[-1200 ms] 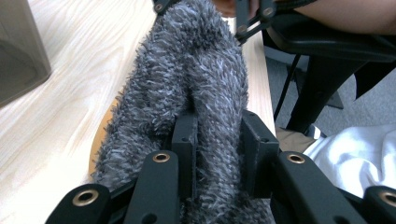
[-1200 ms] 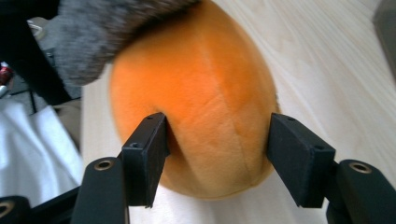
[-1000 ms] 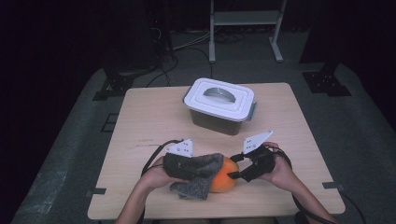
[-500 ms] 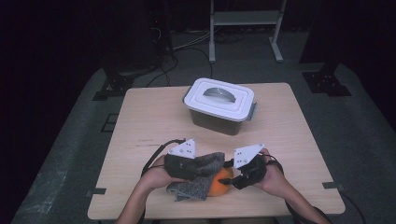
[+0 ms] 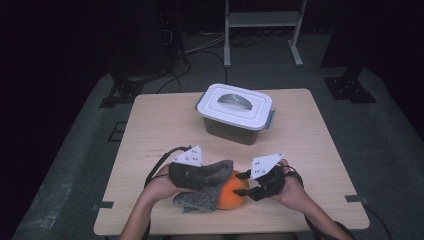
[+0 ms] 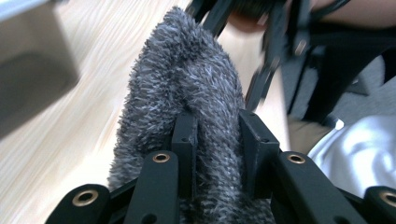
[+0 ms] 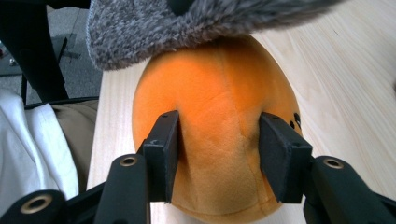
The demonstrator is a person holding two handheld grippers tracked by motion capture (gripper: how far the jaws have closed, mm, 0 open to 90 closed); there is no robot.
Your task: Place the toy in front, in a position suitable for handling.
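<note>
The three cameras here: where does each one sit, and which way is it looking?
High view: fixed above the person's side, looking forward and down on the table and the lidded plastic box; forearms, both hands, left gripper and right gripper show.
Left gripper view: rides the left gripper, looking along its jaws, shut on the grey fuzzy cloth.
Right gripper view: rides the right gripper, whose jaws have just been closing and press into the orange plush ball.
Shared: both gripper views show the cloth and the tabletop.
</note>
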